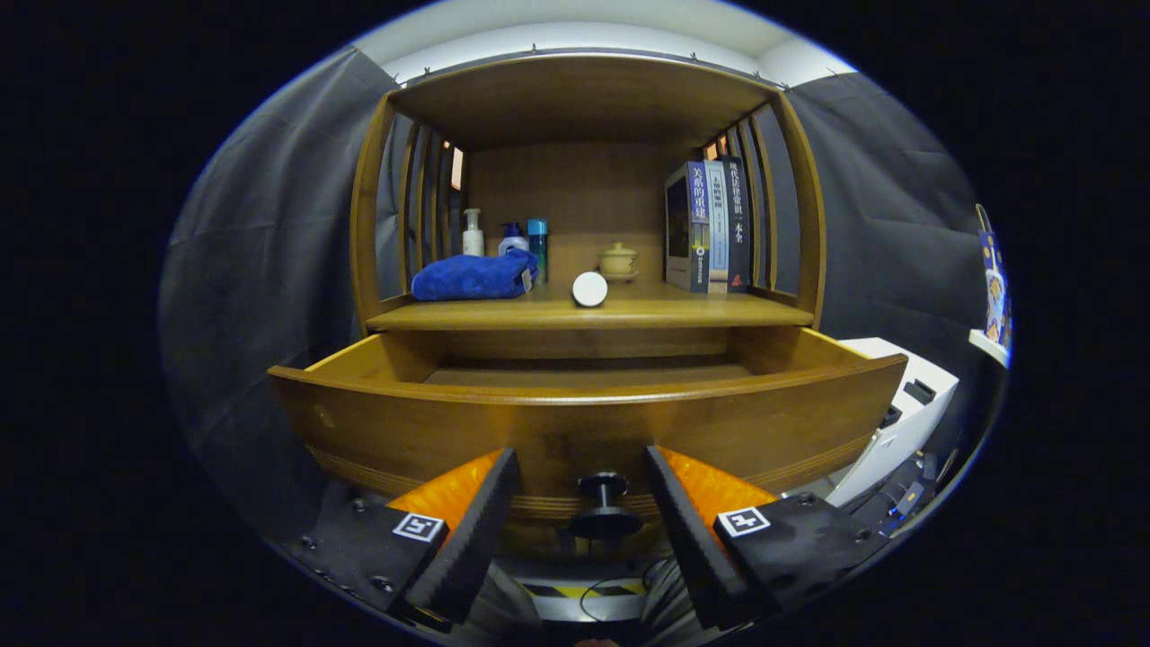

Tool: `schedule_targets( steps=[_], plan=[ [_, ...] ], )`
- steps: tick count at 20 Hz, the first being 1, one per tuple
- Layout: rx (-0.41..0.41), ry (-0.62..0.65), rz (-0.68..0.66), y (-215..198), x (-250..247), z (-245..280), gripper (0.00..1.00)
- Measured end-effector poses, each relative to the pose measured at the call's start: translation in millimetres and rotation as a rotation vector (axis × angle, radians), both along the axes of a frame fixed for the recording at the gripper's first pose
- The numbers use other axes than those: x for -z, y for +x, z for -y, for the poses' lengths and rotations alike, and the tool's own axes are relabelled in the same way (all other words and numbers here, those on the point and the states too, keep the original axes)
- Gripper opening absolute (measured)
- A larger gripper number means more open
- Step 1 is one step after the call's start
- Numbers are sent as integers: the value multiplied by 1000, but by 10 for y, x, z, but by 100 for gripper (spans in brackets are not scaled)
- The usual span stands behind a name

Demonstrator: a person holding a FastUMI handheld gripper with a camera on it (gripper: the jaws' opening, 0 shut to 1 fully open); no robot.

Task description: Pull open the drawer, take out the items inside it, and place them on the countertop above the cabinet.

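The wooden cabinet's drawer (584, 422) is pulled out toward me, and what I see of its inside is bare wood. Its dark round knob (603, 503) sits between my two fingers, which stand apart and touch nothing. My gripper (582, 481) is open, level with the knob, close to the drawer front. On the countertop (701, 312) above the drawer lie a folded blue towel (474, 277) to the left and a small white round item (589, 288) near the front edge.
At the back of the countertop stand a white pump bottle (473, 234), two blue bottles (526, 241) and a small lidded teacup (619, 261). Upright books (710, 226) fill its right side. A white box (898, 422) with cables sits low to the right of the cabinet.
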State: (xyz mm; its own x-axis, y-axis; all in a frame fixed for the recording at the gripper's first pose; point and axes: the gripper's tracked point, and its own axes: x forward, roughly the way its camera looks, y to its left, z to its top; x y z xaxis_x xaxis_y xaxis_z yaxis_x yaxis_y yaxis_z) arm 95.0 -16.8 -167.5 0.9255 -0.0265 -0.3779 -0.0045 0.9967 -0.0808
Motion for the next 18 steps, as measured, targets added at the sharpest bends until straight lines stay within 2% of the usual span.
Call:
schedule_targets(
  steps=[11, 18],
  plan=[
    [-3, -10, 30, 950, 147, 30, 96],
    [1, -8, 40, 1213, 211, 28, 96]
  ],
)
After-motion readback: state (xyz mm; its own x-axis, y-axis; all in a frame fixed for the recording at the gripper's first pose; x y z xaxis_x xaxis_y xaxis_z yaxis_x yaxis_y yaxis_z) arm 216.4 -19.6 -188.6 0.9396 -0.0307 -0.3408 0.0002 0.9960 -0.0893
